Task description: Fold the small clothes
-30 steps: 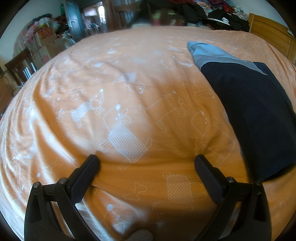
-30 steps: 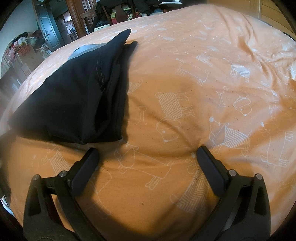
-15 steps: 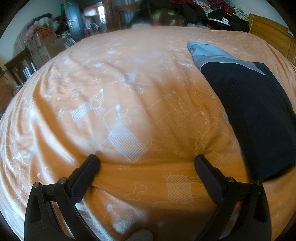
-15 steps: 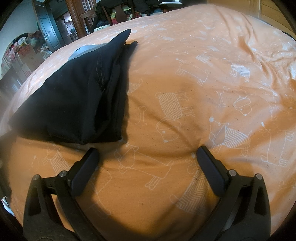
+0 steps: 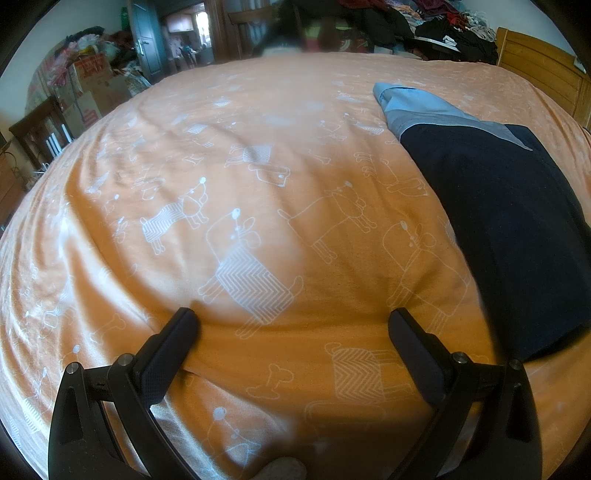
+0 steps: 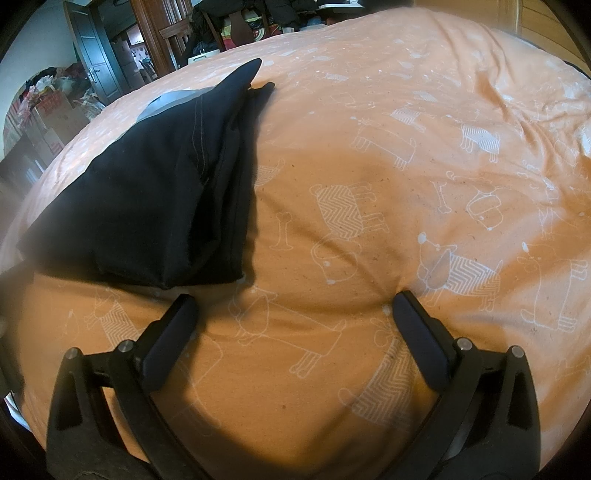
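A dark navy garment [image 5: 517,229] with a grey and light-blue end lies folded flat on the orange bedspread [image 5: 258,166]. In the left wrist view it sits to the right of my left gripper [image 5: 291,321], which is open and rests on the bare sheet. In the right wrist view the same garment [image 6: 155,195] lies to the upper left, its near edge just beyond the left fingertip [image 6: 183,306]. My right gripper [image 6: 293,302] is open, with only bedspread [image 6: 406,166] between its fingers.
A wooden headboard [image 5: 543,74] stands at the far right. Piled clothes [image 5: 424,26] lie beyond the bed's far edge. Cardboard boxes [image 5: 92,85], a chair [image 5: 40,133] and a doorway [image 6: 96,70] are at the left.
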`<state>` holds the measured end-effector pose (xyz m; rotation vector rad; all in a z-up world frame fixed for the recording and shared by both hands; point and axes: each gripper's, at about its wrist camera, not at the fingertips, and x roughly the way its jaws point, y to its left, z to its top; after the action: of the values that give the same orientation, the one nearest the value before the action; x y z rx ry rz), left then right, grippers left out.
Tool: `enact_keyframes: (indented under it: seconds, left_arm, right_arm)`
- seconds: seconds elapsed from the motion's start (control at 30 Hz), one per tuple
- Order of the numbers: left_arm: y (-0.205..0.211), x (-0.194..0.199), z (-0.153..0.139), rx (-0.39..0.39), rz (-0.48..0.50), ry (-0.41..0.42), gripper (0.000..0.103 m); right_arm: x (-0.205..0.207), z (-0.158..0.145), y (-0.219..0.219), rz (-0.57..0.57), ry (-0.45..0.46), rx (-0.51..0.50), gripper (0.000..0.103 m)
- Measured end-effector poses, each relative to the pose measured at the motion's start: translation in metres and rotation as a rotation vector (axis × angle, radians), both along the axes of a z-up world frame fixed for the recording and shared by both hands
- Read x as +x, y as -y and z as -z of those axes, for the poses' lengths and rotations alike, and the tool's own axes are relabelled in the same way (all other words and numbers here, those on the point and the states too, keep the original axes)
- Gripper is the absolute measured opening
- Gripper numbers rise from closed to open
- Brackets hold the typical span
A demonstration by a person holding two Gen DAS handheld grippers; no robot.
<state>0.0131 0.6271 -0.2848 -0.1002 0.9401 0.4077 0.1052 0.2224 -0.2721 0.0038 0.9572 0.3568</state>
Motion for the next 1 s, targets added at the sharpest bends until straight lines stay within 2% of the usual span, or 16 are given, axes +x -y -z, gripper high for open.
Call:
enact_keyframes:
  seconds: [1.0]
  left_arm:
    - [0.0021, 0.0030, -0.0005, 0.002, 0.000, 0.000, 0.103]
  right_arm:
    - [-0.0021, 0.0022, -0.0029, 0.006, -0.006, 0.020, 0.103]
